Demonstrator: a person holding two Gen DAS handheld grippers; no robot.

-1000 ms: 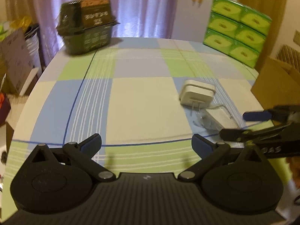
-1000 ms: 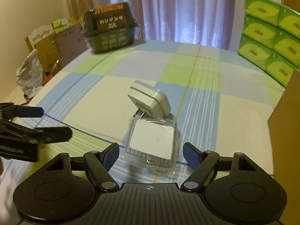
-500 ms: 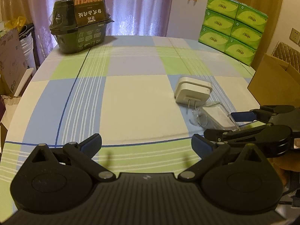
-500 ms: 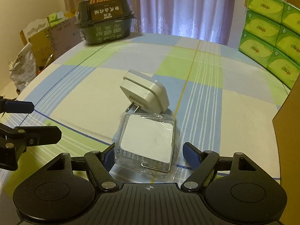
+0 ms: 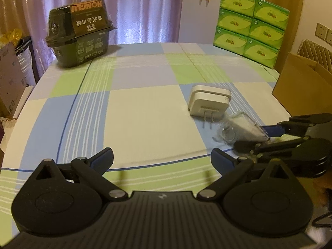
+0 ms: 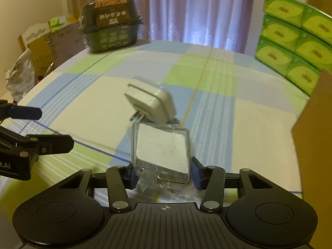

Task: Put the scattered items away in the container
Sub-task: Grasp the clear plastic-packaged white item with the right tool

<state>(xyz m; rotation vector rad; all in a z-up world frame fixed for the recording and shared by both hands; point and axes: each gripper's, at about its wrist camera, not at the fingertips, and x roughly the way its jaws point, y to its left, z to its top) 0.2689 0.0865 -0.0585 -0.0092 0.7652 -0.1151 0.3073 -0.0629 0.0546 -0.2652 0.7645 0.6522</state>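
- The right gripper (image 6: pixel 164 175) is clamping the clear plastic packet (image 6: pixel 160 152) with the white block inside — both blue pads are pressing its sides, and the packet is tilting up off the checked tablecloth (image 5: pixel 145 120).
- The left gripper (image 5: pixel 161 158) is hanging with jaws wide and nothing between them, low over the cloth and well apart from both items.
- The white plug adapter (image 5: pixel 208 102) is lying on the cloth just beyond the packet, prongs pointing this way.
- Step in hand, as I judge it: the pick-up of the first item — the lift is only beginning.
- Next move is probably calling for a carry to the cardboard box (image 5: pixel 300 85) at the right edge, which is looking like the container, clearing its wall before release.
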